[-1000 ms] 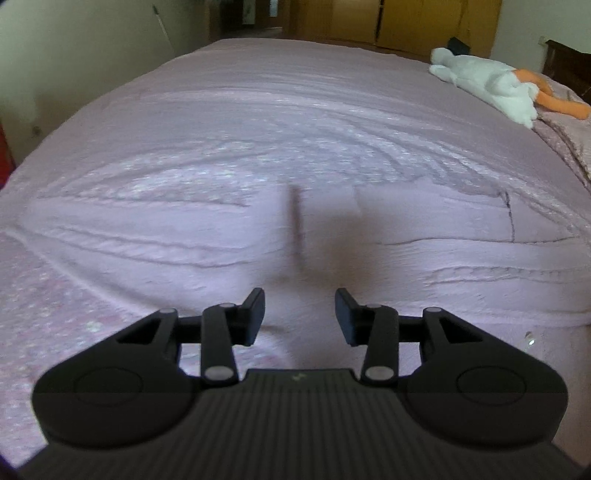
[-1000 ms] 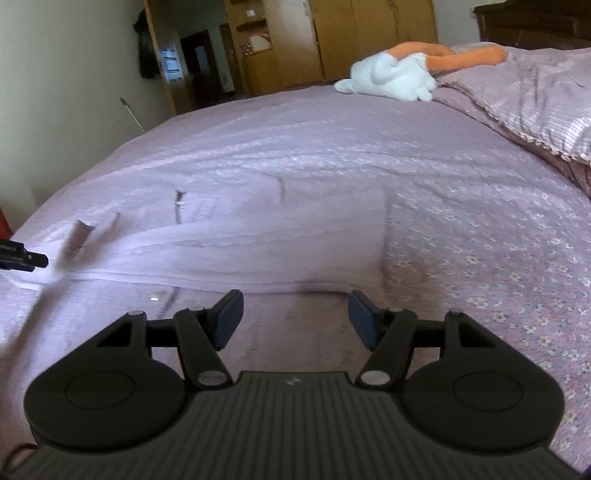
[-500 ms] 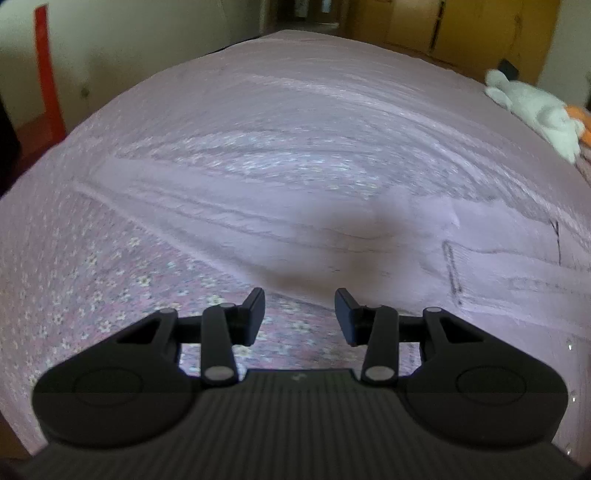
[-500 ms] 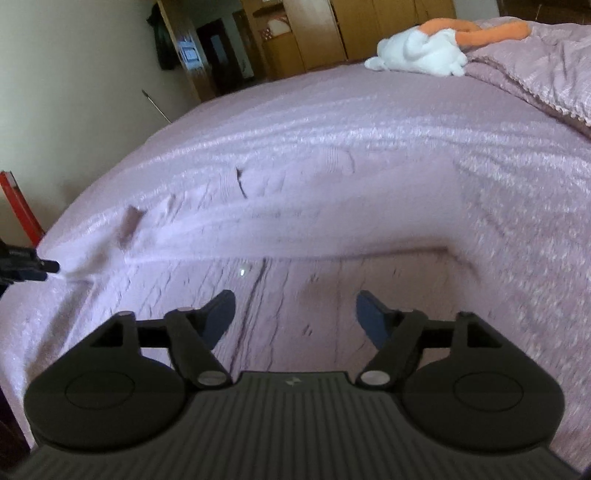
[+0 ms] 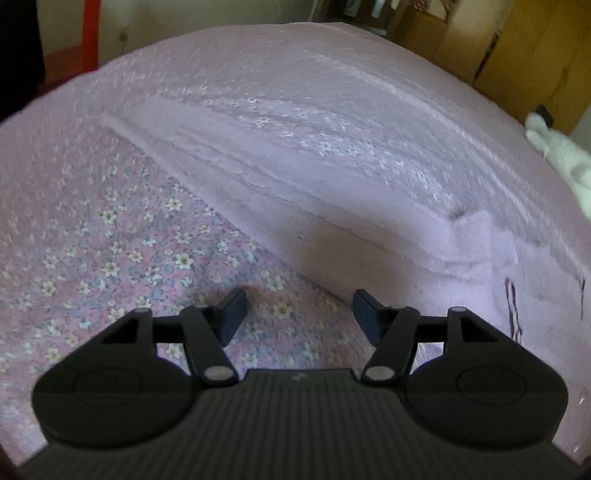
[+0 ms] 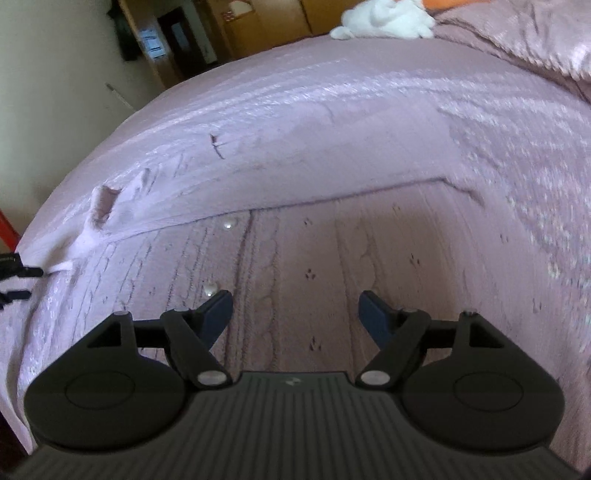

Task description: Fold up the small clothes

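A pale lilac knitted cardigan (image 6: 332, 236) lies flat on the bed, its cable-knit front and pearl buttons (image 6: 211, 289) showing in the right wrist view. One long sleeve (image 5: 303, 199) runs diagonally across the left wrist view. My right gripper (image 6: 295, 314) is open just above the cardigan's body, nothing between its fingers. My left gripper (image 5: 299, 314) is open too, over the flowered bedspread (image 5: 110, 236) just short of the sleeve's near edge. The left gripper's fingertips (image 6: 14, 273) show at the right wrist view's left edge, next to the cuff.
A white and orange plush toy (image 6: 388, 18) lies at the far end of the bed. Wooden wardrobes (image 5: 535, 55) stand beyond it. A red upright object (image 5: 90, 37) and a wall stand past the bed's left edge. A rumpled pink blanket (image 6: 535, 40) lies at the far right.
Both grippers have dropped closer to the bed. The left one swung leftward, from over the garment to the sleeve and bedspread, and opened wider. The right one moved onto the cardigan's body.
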A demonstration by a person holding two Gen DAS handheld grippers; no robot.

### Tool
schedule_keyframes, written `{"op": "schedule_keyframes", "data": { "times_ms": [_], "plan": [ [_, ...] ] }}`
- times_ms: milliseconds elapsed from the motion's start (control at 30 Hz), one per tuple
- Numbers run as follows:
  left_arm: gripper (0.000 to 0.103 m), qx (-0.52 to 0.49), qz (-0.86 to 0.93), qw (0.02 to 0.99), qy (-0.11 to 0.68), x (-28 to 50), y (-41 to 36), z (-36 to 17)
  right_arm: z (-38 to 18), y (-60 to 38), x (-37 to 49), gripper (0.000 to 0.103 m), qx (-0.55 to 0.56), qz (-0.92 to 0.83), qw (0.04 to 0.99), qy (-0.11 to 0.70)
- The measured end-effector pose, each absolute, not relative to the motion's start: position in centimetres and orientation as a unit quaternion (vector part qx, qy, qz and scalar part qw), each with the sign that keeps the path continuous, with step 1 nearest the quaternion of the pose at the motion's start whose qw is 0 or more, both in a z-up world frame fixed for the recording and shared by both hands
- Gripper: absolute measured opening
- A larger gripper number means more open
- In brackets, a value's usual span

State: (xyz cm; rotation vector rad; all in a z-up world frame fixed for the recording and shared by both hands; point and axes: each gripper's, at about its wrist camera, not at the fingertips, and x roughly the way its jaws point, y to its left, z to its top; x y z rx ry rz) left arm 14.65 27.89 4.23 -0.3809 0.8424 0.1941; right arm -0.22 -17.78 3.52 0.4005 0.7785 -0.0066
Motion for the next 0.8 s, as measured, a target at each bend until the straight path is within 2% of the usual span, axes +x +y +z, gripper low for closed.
{"op": "schedule_keyframes", "data": {
  "times_ms": [100,400,633,667,700,733,767,800],
  "plan": [
    [0.075,-0.223,0.091,0.891,0.386,15.1,29.1,4.0,3.3,-17.5,-0.5,0.082,0.184,-0.001,0.909,0.373],
    [0.075,-0.304,0.123,0.881,0.342,17.9,32.1,3.2,3.0,-18.0,-0.6,0.087,0.214,-0.003,0.908,0.359],
    [0.072,-0.312,0.151,0.884,0.313,20.3,32.8,3.2,3.0,-17.3,-0.5,0.088,0.200,-0.009,0.911,0.359],
    [0.063,-0.304,0.164,0.885,0.311,20.5,32.7,3.2,3.0,-17.3,-0.4,0.088,0.201,-0.010,0.911,0.360],
    [0.047,-0.290,0.180,0.887,0.312,20.8,32.4,3.3,3.1,-17.3,-0.4,0.088,0.200,-0.010,0.910,0.362],
    [0.037,-0.272,0.198,0.887,0.316,21.0,32.1,3.3,3.2,-17.3,-0.2,0.088,0.199,-0.010,0.910,0.364],
    [0.013,-0.255,0.214,0.887,0.321,21.2,31.9,3.4,3.3,-17.4,-0.2,0.088,0.201,-0.010,0.909,0.364],
    [0.011,-0.254,0.212,0.887,0.322,21.1,32.1,3.3,3.4,-17.5,-0.2,0.088,0.206,-0.010,0.908,0.364]
  ]
}}
